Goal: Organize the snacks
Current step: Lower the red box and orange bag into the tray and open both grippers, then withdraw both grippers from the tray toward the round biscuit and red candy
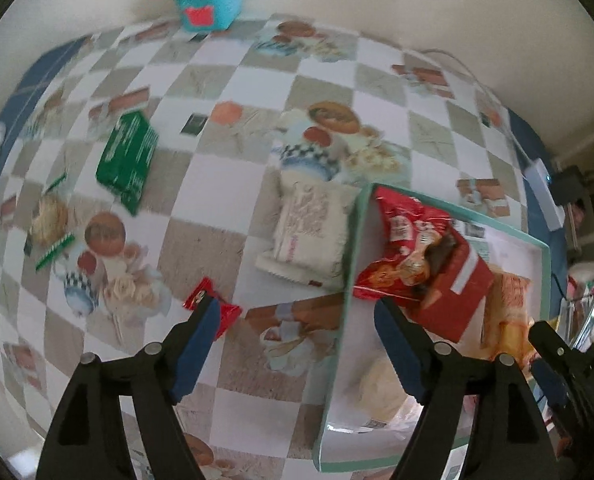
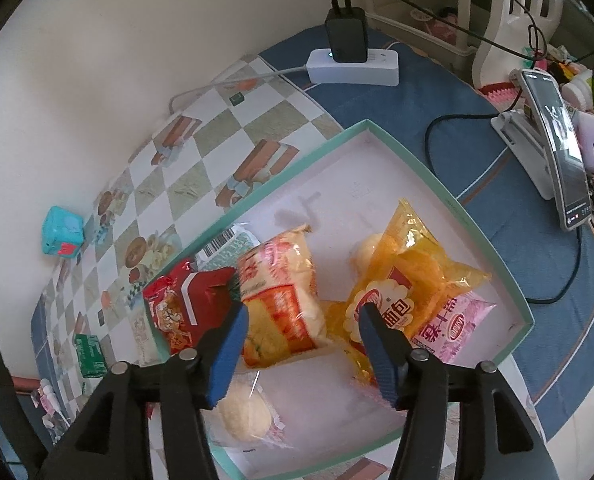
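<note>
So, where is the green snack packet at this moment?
In the left wrist view the green snack packet lies on the checkered tablecloth at the left, outside the teal-rimmed box, above a straw-coloured snack.

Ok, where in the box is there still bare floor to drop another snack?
Inside the box, bare floor lies along the far corner, behind the yellow bread bag and the orange-and-white packet. The near-left side is crowded: red packets overlap there, with a round bun in front.

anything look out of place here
Several snacks still lie outside the box: a white packet against its wall, a green packet, and a small red one. Nothing looks spilled or damaged.
</note>
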Available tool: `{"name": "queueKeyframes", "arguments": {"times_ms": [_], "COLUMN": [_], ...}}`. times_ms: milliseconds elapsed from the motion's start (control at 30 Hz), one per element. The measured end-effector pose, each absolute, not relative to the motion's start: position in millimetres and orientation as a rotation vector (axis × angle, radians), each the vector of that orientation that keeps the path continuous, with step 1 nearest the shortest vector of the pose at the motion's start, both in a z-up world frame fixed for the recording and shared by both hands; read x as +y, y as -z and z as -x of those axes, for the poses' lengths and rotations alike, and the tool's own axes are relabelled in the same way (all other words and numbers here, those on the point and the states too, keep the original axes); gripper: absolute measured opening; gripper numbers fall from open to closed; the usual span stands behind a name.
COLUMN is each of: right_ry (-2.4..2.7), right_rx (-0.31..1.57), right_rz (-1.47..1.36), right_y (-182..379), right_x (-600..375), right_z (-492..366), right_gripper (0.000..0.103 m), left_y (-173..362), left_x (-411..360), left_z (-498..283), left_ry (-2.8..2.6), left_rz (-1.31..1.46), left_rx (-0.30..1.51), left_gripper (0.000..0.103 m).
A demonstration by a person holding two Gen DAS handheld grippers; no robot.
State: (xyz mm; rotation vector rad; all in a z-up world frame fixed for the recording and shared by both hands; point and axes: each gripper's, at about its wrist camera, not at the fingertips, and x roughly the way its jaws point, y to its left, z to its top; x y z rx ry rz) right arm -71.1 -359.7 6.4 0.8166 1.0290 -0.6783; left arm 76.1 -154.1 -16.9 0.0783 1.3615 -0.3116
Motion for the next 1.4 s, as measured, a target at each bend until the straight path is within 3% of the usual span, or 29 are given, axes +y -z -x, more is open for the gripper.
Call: {"name": "queueKeyframes", "arguments": {"times_ms": [67,167,467,567,833,967,1400], "right_ry": [0.673,0.661,0.631,0.6,0.558,0.54,0.491], "right_rx": [1.039,1.064,1.111,1.116,1.113,1.101,1.106], "right_rz": [-0.809,-0.784,-0.732,-0.724,-0.69,-0.683,-0.599], "right_y": [-5.6,-3.2,1.1,1.5,-2.3,-5.2,-8.3], "right_x": [-358.7,-354.6,-341.4,-335.0,-318.1,-311.9,-279.7], "right_z": [69.4,64.4,53.3,48.2,38.5,35.6,17.4], "right_gripper": [0.068,0.07,0.079,0.086,0.089,0.099,0.099], "left_y": [20.2,21.7,23.6,23.8,16.3,11.7,4.0], "left_x": [-148.2,-141.7,-115.4,-103.0,-60.8,-39.4,23.0], "left_z": [-78.4,-80.7,-92.1,-98.2,-114.1,-120.3,-132.5], "left_ry": [0.297,0.283,0.218,0.209,0.13,0.071,-0.04], "left_rz": [-0.055,-0.031,0.02,0.053,0.108,0.1,0.183], "left_rx": [1.377,1.382,1.378,1.384,1.338,1.301,1.255], "left_gripper": [0.081,0.092,0.092,0.093,0.093,0.093,0.093]}}
